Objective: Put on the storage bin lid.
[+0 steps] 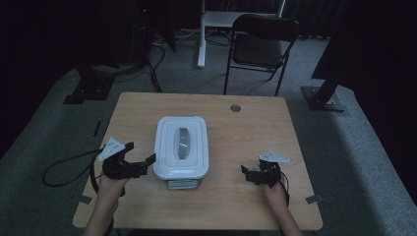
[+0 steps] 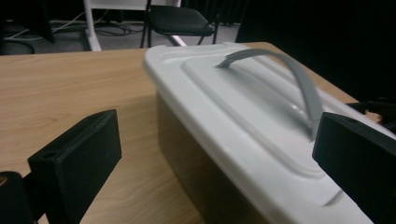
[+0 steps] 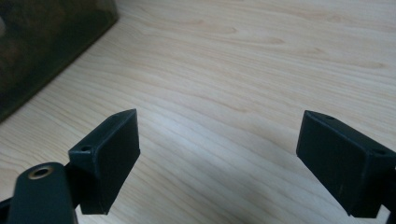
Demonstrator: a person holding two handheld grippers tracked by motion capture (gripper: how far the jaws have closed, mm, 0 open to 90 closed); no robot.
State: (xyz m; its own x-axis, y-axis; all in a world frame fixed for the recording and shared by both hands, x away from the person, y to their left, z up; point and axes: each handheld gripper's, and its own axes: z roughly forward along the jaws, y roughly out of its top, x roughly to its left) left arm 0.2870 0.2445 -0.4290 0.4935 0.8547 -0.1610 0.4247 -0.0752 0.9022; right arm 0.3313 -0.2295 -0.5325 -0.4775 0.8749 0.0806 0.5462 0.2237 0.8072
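Note:
A white lidded box (image 1: 180, 146) with a grey arched handle (image 1: 183, 143) stands in the middle of the wooden table (image 1: 246, 128). My left gripper (image 1: 138, 158) is open at the box's near left corner, its jaws spread on either side of that corner. In the left gripper view the box lid (image 2: 243, 102) and handle (image 2: 299, 79) lie between the wide jaws. My right gripper (image 1: 252, 173) is open over bare wood to the right of the box, nothing between its jaws. In the right gripper view the dark box wall (image 3: 42, 46) sits at upper left.
A grey cable hole (image 1: 235, 107) marks the table's far side. A black folding chair (image 1: 260, 44) and a white stand (image 1: 201, 34) are on the carpet behind the table. Dark frame feet (image 1: 88, 88) and cables lie at the left.

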